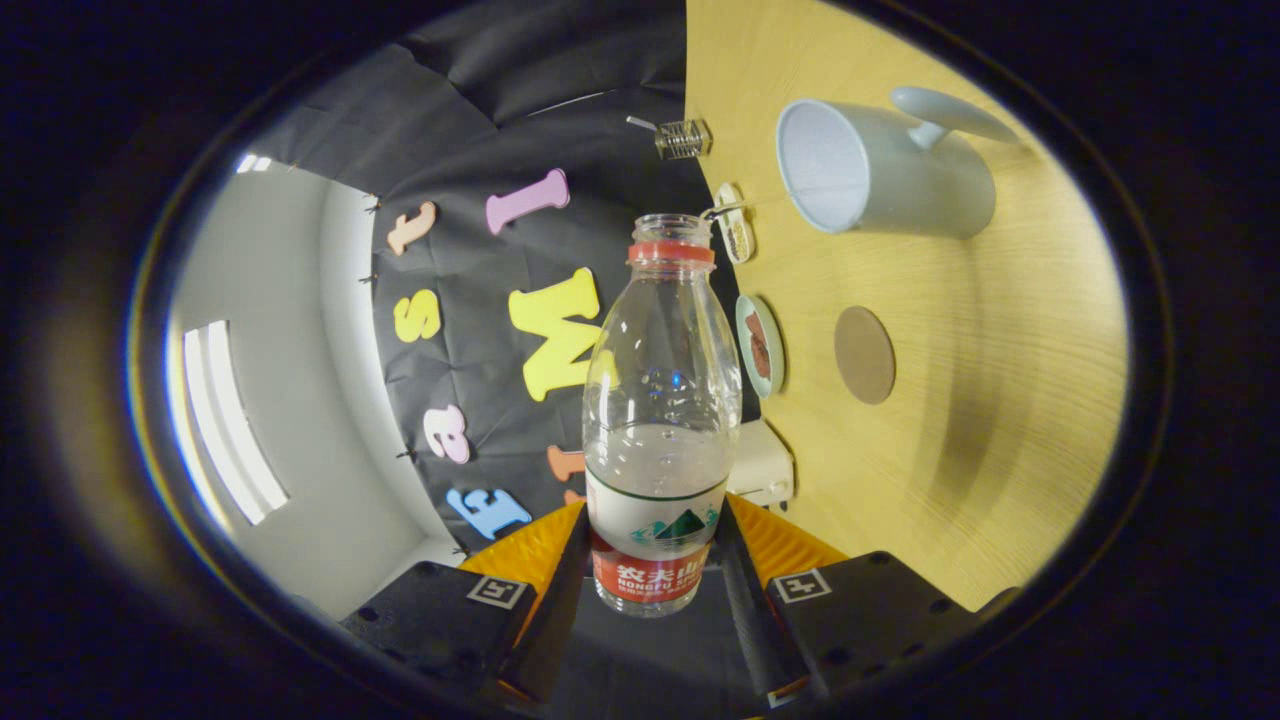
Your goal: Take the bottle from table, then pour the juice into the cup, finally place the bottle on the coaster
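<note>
The gripper (655, 560) is pinching the open bottle (657, 420) low on its body, and the view is rolled sideways, so pouring seems in hand. Beyond lie the coaster (864, 354), then the cup (880, 165) on the table (1000, 400); next the mouth must reach the cup.

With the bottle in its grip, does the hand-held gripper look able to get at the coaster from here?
Probably yes. The hand-held gripper is shut on the bottle, and the coaster lies bare on the table, apart from the cup.
</note>
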Demonstrator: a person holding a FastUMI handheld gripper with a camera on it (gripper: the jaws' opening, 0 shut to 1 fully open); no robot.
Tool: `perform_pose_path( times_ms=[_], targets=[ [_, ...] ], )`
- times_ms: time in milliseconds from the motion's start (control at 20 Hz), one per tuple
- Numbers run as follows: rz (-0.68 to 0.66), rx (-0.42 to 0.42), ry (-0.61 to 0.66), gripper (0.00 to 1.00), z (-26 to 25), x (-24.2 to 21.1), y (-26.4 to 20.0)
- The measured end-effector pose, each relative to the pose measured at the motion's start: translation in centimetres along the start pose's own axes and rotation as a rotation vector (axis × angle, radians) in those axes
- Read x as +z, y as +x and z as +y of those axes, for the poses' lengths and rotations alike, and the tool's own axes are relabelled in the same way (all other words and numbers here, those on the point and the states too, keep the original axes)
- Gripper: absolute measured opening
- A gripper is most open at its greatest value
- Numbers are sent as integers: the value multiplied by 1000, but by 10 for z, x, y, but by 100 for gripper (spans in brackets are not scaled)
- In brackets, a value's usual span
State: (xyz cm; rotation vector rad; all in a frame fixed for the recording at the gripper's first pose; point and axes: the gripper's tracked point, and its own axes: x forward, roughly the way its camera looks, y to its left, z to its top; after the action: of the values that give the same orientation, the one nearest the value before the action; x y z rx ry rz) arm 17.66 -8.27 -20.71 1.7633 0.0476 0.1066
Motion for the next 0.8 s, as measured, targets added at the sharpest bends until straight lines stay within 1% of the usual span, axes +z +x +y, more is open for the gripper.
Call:
perform_pose_path(
  times_ms=[800],
  targets=[
    [-15, 12, 77, 74, 9, 1, 3]
  ],
)
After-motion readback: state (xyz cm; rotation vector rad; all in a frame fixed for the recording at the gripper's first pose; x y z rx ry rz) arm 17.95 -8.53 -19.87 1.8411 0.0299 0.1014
